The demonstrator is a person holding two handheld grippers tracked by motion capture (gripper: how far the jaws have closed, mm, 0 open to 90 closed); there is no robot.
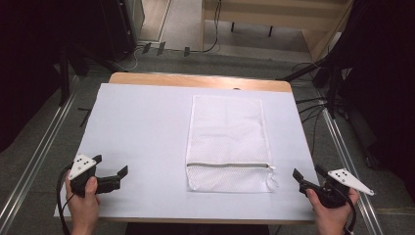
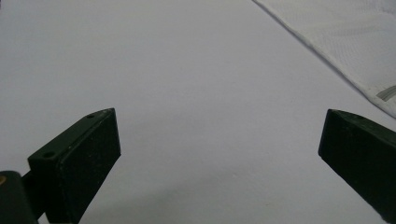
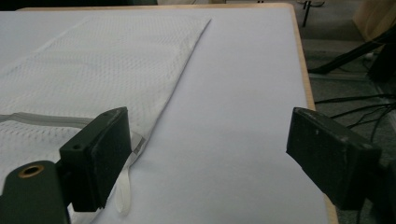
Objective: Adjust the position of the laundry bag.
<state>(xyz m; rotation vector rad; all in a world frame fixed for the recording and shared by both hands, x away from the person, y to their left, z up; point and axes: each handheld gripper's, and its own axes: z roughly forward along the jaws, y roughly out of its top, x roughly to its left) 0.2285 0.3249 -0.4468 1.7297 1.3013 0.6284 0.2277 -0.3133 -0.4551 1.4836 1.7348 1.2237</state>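
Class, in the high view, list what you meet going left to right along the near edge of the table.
left gripper → white mesh laundry bag → right gripper

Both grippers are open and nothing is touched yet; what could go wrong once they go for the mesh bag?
The mesh laundry bag lies flat and thin on the white sheet, so jaws may pinch the sheet or slide off. The right gripper sits near the small zipper pull, easily missed. The left gripper might drag the bag.
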